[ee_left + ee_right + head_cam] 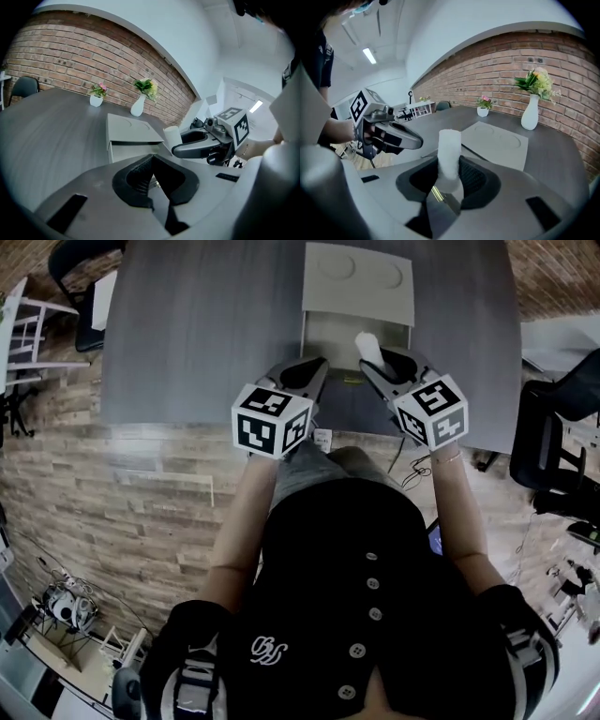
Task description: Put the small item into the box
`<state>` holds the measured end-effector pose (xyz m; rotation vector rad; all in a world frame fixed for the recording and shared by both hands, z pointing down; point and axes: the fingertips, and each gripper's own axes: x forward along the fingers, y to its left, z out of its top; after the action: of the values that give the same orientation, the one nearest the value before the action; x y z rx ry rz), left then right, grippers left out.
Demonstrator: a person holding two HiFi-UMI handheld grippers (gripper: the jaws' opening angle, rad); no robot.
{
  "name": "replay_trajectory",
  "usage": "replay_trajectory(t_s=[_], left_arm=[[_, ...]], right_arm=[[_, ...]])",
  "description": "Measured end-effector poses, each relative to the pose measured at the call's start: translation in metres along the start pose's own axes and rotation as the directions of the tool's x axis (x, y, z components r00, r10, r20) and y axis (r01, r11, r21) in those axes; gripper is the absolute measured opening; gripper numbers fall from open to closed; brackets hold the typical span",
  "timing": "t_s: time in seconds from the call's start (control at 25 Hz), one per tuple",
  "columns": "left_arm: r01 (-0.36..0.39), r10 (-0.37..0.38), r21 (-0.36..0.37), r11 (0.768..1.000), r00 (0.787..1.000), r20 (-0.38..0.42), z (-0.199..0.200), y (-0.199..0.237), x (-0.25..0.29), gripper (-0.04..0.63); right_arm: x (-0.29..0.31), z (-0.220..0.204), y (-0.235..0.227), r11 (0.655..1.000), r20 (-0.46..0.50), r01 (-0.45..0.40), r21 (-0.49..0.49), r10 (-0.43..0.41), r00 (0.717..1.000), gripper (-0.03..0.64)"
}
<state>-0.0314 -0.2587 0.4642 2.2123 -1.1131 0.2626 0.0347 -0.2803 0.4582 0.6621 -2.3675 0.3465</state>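
In the centre of the head view, the left gripper [305,376] hangs with its jaws pressed together and empty, just left of the box [330,334]. To its right, the right gripper [382,367] is clenched on the small white roll [368,345], held upright. The roll's top is already over the box's open near end, so the drop seems to lie just ahead
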Motion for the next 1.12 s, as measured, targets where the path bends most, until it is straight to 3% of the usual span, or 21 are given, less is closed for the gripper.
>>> replay_trajectory(t_s=[0.2,0.56,0.84,1.12], left_arm=[[-0.017,0.017,-0.023,1.0,1.0,0.007,-0.001,0.01,0.001,0.014],[-0.04,0.04,-0.07,0.997,0.999,0.001,-0.016,0.023,0.002,0.014],[-0.028,0.029,-0.066,0.997,1.0,0.006,-0.02,0.02,0.002,0.014],[-0.026,0.027,-0.074,0.997,1.0,0.014,-0.019,0.02,0.003,0.014]], right_arm=[[0.028,-0.014,-0.013,0.993,-0.125,-0.058,-0.103,0.045,0.991,0.136],[0.075,-0.053,-0.029,0.964,-0.363,-0.104,-0.244,0.009,0.932,0.136],[0.094,-0.063,-0.034,0.945,-0.438,-0.131,-0.3,-0.015,0.899,0.14],[0.098,-0.064,-0.034,0.942,-0.436,-0.121,-0.313,-0.03,0.899,0.155]])
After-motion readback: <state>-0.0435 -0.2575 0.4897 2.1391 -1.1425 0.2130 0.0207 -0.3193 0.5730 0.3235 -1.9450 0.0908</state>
